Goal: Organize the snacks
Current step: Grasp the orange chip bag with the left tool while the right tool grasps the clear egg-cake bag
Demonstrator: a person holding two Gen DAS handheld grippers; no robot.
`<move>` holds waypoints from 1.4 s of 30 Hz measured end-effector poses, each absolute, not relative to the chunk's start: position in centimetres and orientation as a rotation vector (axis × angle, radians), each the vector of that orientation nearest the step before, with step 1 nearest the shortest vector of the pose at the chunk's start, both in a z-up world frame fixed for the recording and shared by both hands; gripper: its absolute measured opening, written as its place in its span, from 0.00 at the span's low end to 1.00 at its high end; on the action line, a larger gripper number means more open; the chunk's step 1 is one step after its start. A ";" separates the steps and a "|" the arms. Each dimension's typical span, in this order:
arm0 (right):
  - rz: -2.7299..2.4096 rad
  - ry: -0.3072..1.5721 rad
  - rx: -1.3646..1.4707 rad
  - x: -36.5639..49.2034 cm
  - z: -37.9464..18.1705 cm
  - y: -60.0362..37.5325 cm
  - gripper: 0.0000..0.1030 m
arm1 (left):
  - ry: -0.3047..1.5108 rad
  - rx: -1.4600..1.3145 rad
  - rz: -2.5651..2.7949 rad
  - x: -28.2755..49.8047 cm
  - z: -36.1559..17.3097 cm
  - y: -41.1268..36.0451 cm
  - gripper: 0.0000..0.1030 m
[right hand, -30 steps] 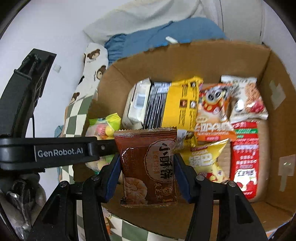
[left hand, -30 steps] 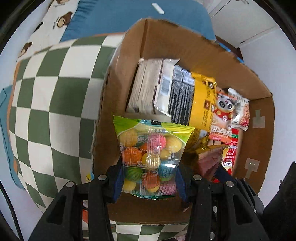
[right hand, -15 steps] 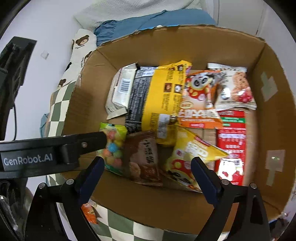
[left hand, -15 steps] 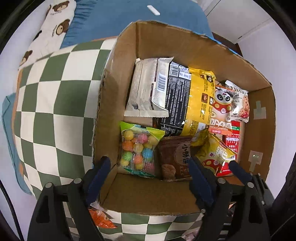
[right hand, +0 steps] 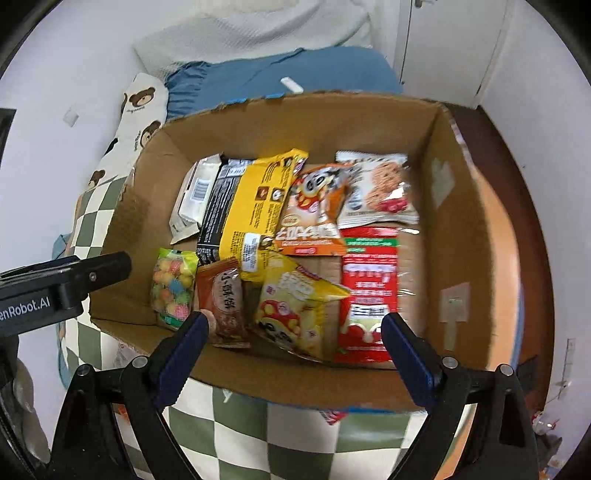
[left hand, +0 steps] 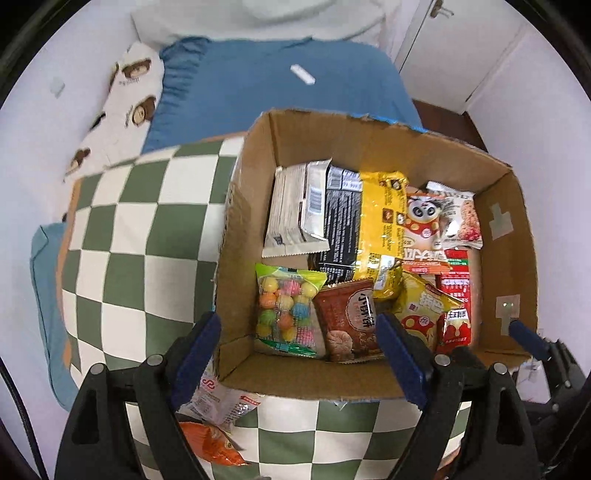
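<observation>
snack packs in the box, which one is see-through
The candy-ball bag in the near-left corner: green-edged clear film shows coloured balls; the other packs are opaque and printed.

Pretty clearly someone's bedroom at home

There's a bed with a blue sheet (left hand: 280,92), a white knit blanket (right hand: 258,33) bunched at the far end, and a teddy-bear print pillow (left hand: 125,107) against the white wall. A green-and-white checkered cushion (left hand: 140,236) has a cardboard box (right hand: 476,236) of snacks sitting on it. White door (left hand: 454,48) and dark wood floor (right hand: 524,192) off to the side.
</observation>
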State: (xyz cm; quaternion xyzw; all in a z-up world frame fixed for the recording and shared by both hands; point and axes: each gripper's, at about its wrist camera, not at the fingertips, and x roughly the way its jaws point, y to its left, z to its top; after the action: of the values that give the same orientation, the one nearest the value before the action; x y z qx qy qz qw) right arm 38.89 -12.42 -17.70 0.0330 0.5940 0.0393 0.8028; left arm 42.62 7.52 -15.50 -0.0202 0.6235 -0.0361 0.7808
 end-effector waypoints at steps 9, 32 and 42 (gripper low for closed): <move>0.055 1.145 0.070 35.0 -13.9 -14.0 0.94 | 1.169 0.002 -0.092 38.0 -11.6 7.2 0.83; 0.114 0.940 0.118 24.9 -6.7 -13.9 0.74 | 0.944 -0.030 -0.072 27.7 -6.7 9.9 0.89; 0.175 1.175 0.242 24.3 -18.2 -12.3 0.61 | 1.273 -0.110 0.105 25.1 -19.1 18.3 0.89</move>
State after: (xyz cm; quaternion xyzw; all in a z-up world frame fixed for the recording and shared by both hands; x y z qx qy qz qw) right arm 24.25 -12.26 -18.15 0.1136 0.5521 0.0824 0.8219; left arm 25.14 18.29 -19.09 -0.0514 0.5938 0.0487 0.8015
